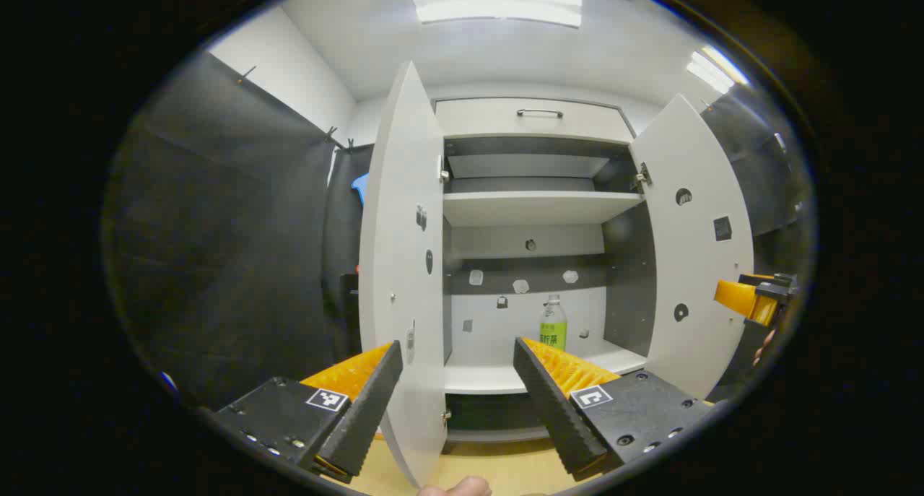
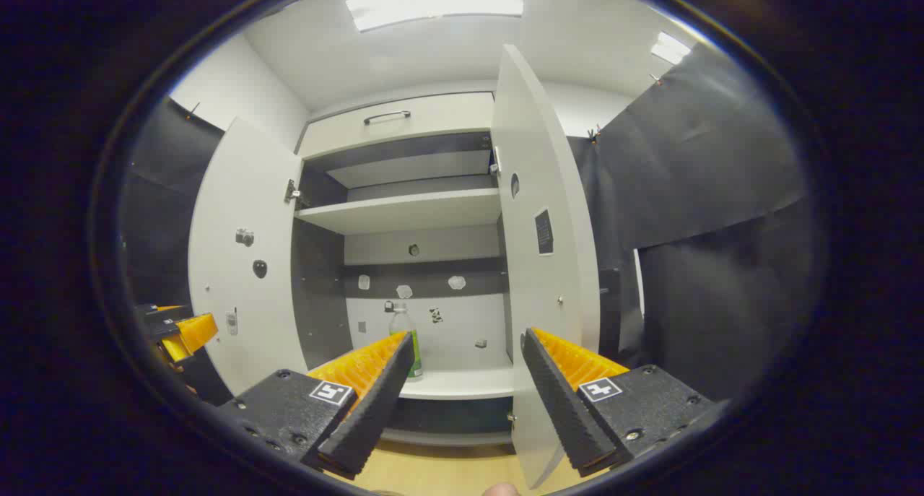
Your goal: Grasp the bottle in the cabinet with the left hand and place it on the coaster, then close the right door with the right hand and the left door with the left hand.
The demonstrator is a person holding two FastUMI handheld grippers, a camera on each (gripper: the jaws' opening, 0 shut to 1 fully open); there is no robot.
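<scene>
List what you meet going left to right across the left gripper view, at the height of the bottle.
Black cloth wall → left door → bottle → right door → right gripper.

White cabinet (image 1: pixel 534 117) with a dark grey inside and white doors, clear plastic bottle (image 1: pixel 554 323) with a green label and white cap, pale wood surface (image 1: pixel 505 467) underneath.

black claw (image 1: pixel 456 377) bodies, square markers, screws
</scene>
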